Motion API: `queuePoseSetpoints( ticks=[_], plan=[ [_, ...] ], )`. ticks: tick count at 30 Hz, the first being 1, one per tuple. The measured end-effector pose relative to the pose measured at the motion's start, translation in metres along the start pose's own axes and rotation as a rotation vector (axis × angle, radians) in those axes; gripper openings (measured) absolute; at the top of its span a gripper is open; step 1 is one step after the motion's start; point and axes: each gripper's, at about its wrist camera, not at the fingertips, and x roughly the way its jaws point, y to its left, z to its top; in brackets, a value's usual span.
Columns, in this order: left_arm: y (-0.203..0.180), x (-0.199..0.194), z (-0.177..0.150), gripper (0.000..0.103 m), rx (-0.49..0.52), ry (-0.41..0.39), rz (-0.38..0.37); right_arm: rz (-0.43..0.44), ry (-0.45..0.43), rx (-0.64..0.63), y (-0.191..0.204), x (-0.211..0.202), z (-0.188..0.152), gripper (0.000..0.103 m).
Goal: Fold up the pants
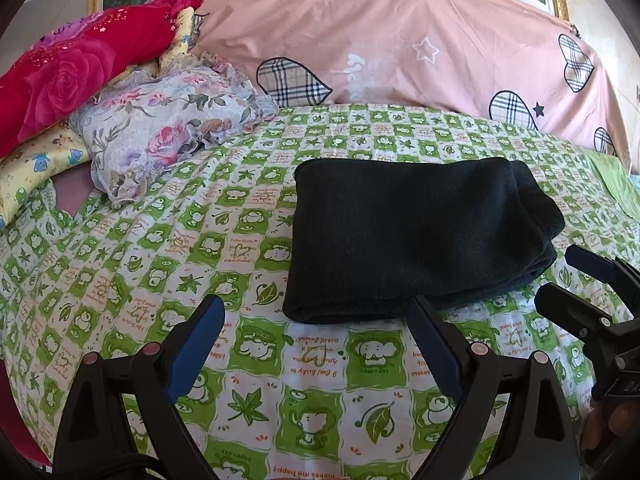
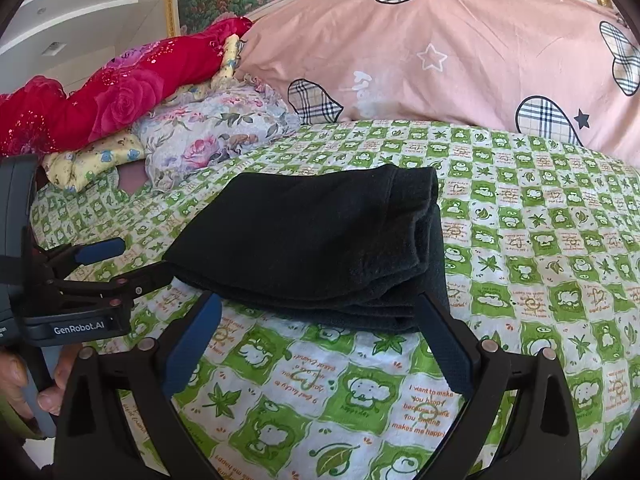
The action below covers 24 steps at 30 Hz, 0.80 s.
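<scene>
One green-checked bedsheet (image 1: 168, 248), pink headboard cover (image 1: 400, 48).

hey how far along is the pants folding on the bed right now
Done: the black pants lie as a compact, layered bundle on the green checked sheet. In hand: nothing; the left gripper and right gripper are both open just short of the bundle. Left: perhaps tidying the uneven right-hand edge; otherwise it looks finished.
</scene>
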Motion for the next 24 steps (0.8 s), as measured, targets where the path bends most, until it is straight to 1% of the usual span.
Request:
queuePoseSetpoints(
  ticks=[5, 24],
  plan=[
    [-0.001, 0.005, 0.0, 0.093, -0.001, 0.008, -0.001, 0.007, 0.015, 0.02, -0.004, 0.005, -0.002, 0.097],
    [-0.001, 0.015, 0.002, 0.094, -0.012, 0.032, -0.002, 0.016, 0.03, 0.016, -0.004, 0.012, -0.002, 0.098]
  ],
)
